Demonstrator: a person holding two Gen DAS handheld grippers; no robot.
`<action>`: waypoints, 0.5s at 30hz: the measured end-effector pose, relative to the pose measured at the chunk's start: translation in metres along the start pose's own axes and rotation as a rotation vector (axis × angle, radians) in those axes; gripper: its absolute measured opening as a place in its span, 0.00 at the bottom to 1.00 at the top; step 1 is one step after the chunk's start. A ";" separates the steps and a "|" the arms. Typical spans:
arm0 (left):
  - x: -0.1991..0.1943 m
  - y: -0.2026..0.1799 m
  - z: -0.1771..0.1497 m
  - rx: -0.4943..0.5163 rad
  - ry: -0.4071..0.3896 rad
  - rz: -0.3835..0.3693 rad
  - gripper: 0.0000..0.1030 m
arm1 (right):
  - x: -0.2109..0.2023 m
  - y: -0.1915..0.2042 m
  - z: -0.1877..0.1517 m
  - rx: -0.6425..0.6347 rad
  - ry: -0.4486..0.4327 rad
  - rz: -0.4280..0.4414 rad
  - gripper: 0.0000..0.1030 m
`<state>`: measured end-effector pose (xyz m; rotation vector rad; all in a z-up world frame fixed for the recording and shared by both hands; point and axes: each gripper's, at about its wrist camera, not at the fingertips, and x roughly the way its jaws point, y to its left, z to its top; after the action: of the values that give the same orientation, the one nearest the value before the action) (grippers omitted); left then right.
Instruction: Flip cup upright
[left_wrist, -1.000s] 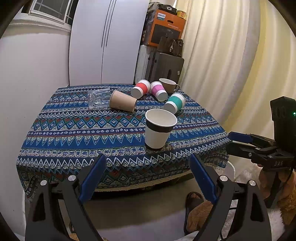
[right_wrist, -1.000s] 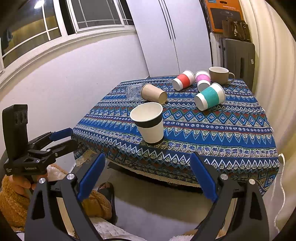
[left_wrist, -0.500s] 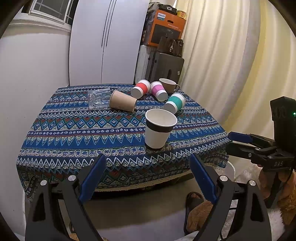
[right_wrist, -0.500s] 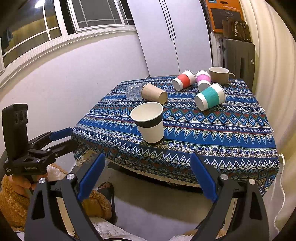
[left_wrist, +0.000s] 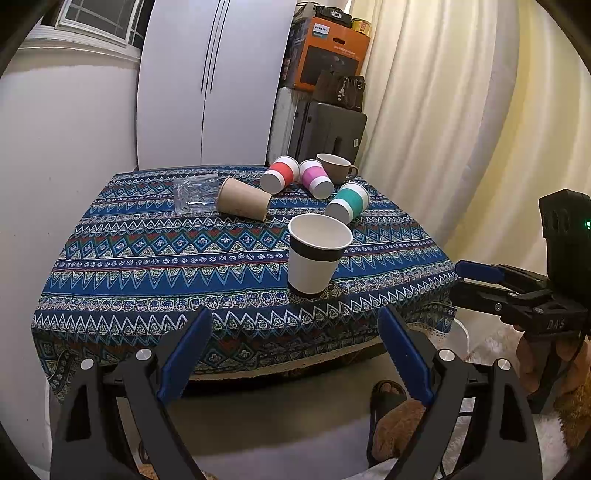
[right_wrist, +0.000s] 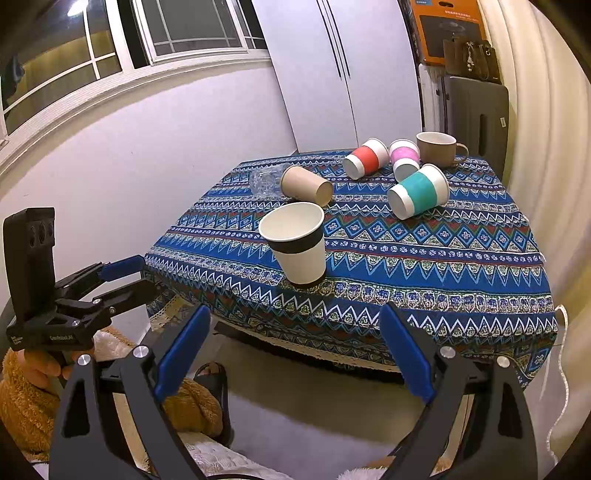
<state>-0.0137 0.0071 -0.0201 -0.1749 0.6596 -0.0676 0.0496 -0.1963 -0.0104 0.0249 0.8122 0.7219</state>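
Observation:
A white paper cup with a black band (left_wrist: 316, 253) (right_wrist: 297, 243) stands upright near the front edge of the blue patterned tablecloth (left_wrist: 147, 254) (right_wrist: 443, 266). Behind it, a brown paper cup (left_wrist: 242, 199) (right_wrist: 304, 184), a red-banded cup (left_wrist: 279, 173) (right_wrist: 365, 158), a pink-banded cup (left_wrist: 316, 178) (right_wrist: 404, 158) and a teal-banded cup (left_wrist: 349, 201) (right_wrist: 419, 192) lie on their sides. My left gripper (left_wrist: 293, 356) (right_wrist: 144, 275) is open and empty in front of the table. My right gripper (right_wrist: 293, 354) (left_wrist: 460, 275) is open and empty, off the table's front right.
A brown mug (left_wrist: 334, 168) (right_wrist: 439, 147) stands upright at the back right. A clear plastic bag (left_wrist: 195, 192) (right_wrist: 266, 181) lies at the back left. A white cabinet, boxes and curtains stand behind and right of the table. The person's slippered feet show below.

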 end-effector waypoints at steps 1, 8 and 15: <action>0.000 0.000 0.000 0.000 0.001 0.001 0.86 | 0.000 0.000 0.000 0.000 0.001 -0.001 0.89; 0.001 0.000 0.000 0.003 0.002 0.001 0.86 | 0.000 -0.002 0.000 0.003 0.005 -0.002 0.89; 0.001 -0.001 0.001 0.005 0.000 0.003 0.86 | 0.001 -0.002 0.000 0.001 0.008 -0.002 0.89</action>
<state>-0.0127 0.0065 -0.0201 -0.1687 0.6599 -0.0666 0.0510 -0.1972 -0.0116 0.0222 0.8199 0.7200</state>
